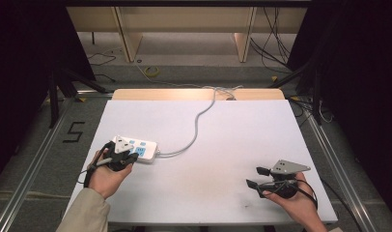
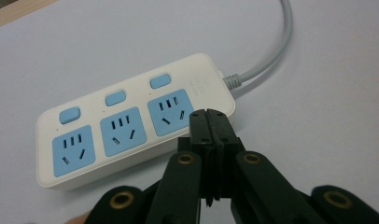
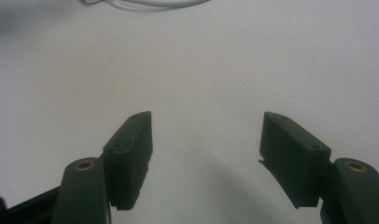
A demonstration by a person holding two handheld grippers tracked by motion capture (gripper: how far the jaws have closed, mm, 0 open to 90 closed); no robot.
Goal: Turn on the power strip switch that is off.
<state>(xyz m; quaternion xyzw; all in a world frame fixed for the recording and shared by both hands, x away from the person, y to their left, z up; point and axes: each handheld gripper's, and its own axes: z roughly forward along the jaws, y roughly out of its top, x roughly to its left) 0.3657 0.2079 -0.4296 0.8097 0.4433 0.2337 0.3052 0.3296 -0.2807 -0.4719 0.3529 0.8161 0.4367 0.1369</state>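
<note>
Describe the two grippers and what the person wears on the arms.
Both grippers are black, each with two flat, blocky jaws on arms with brass-coloured rivets. The left gripper and right gripper each carry a grey three-cornered plate on top and trail a black cable. A beige sleeve covers the left forearm.

One white power strip (image 2: 131,126) lay on the table (image 1: 223,145), bearing three blue sockets and three blue switches, with one grey cable (image 1: 196,128). Two grippers were present.
</note>
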